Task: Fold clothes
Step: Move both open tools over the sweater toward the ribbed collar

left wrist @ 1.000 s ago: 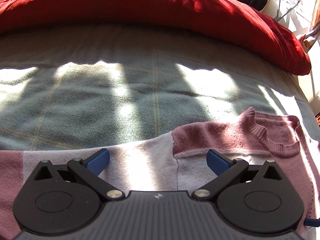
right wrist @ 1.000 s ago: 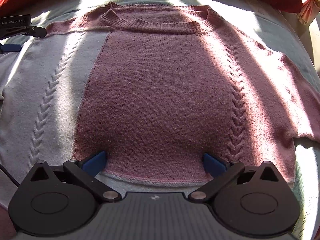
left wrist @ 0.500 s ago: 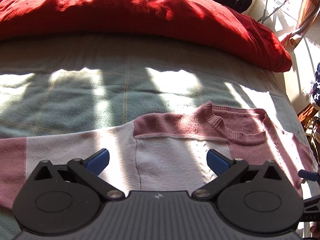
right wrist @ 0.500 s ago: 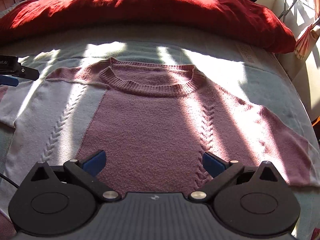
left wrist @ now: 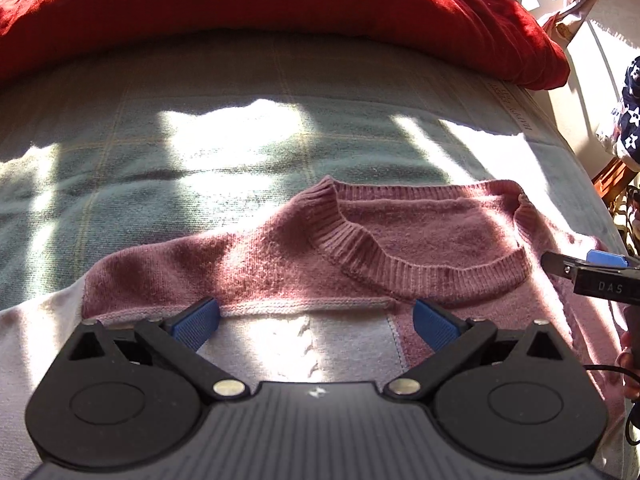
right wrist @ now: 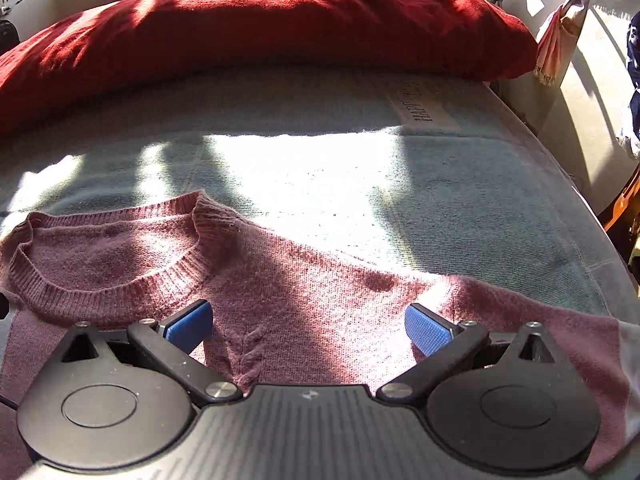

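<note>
Both tools — left tool [left wrist: 316, 320], right tool [right wrist: 308, 326] — gape wide and empty above the pink sweater [left wrist: 420, 236].

We note both grippers alike: left gripper [left wrist: 316, 322] and right gripper [right wrist: 308, 326] have black bodies, ribbed grey centre plates, two round housings, silver pivot screws. Fingers [left wrist: 195, 323] carry ribbed blue pads. White "DAS" lettering marks the right gripper's side; a black cable [left wrist: 608, 369] trails beneath.

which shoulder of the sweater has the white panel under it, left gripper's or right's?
The one under the left gripper: the sweater has a white panel there. Under the right gripper the knit is all pink.
</note>
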A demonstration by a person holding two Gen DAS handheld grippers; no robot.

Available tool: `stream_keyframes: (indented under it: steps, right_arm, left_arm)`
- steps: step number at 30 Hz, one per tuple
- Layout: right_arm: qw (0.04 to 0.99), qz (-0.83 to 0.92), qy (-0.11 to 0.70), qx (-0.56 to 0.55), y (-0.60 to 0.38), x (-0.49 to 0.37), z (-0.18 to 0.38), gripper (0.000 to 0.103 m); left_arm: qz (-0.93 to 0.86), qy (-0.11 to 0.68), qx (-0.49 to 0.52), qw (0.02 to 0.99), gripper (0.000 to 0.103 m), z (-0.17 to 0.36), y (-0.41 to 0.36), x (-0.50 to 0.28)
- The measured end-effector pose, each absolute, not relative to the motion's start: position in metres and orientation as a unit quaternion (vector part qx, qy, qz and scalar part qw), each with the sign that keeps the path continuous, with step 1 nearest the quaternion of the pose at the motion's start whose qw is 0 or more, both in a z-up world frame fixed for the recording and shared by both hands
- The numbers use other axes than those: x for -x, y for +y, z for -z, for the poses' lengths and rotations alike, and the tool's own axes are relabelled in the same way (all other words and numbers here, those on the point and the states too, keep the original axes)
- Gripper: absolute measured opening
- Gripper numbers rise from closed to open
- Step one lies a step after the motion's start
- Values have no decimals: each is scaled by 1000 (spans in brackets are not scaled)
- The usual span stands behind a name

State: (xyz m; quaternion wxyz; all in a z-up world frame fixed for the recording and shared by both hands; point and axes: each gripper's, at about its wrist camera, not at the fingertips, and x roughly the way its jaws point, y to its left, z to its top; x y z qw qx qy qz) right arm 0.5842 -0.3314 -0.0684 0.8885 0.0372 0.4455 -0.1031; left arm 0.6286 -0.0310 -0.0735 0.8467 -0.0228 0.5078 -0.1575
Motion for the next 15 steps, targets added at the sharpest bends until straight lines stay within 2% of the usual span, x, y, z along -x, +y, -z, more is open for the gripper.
stream_keyframes:
  steps: [4,9,15]
  right_arm:
    - [891,122,434,-59,-338,-595,79,103]
    - [895,131,424,-56,-339,-618,77,103]
    - [899,135,414,-35,-344,-582,42,103]
  left_arm:
    - [154,494,-4,856,102,78,-40,-635]
    - [152,491,13,858,102,75,-35,-648]
    - [143,492,20,859,102,62,-11,-632]
